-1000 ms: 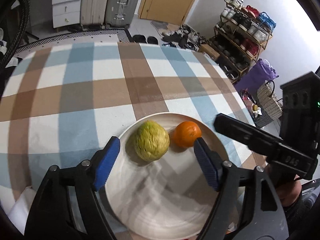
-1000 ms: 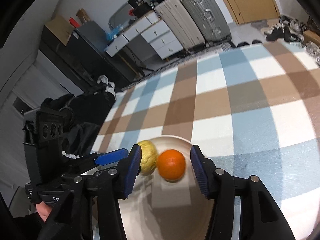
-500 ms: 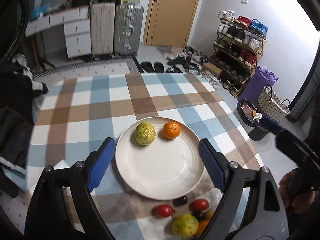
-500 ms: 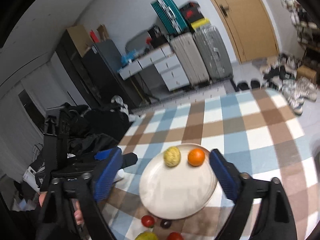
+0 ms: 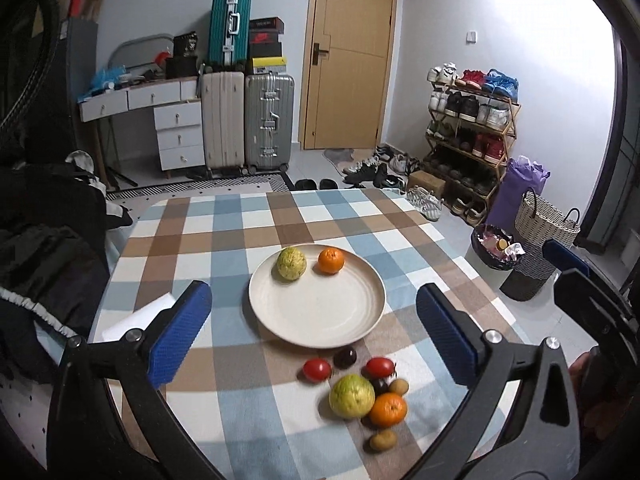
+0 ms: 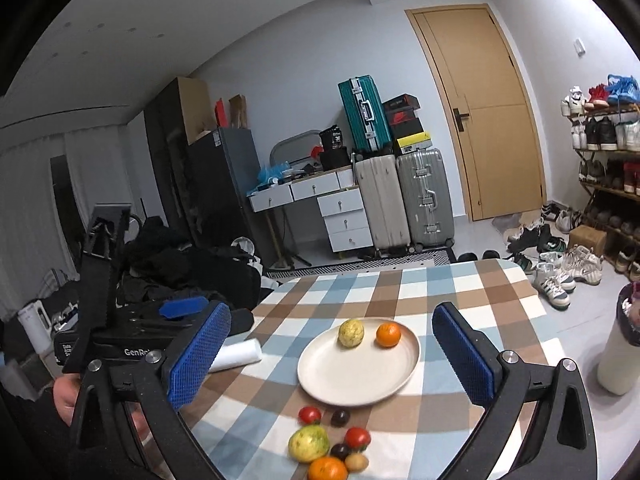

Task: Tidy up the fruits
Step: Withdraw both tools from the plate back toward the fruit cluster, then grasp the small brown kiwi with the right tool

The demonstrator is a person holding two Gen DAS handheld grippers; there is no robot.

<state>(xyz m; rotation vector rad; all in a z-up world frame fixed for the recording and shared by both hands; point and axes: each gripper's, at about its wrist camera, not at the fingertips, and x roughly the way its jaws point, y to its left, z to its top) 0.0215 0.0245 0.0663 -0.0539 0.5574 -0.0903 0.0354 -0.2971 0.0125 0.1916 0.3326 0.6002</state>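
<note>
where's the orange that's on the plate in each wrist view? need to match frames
Left wrist: orange on the plate sits at the plate's far rim, just above picture centre, right of the yellow-green fruit.
Right wrist: same orange at the plate's far right rim, below centre, right of the yellow-green fruit.
Shared landmark: the silver suitcase left of the door.

Counter (image 5: 224,240) under a blue, brown and white checked cloth, cream plate (image 5: 320,312) at frame centre, loose pile of fruit (image 5: 360,388) lower centre just below the plate, white paper (image 5: 136,316) at the left edge
</note>
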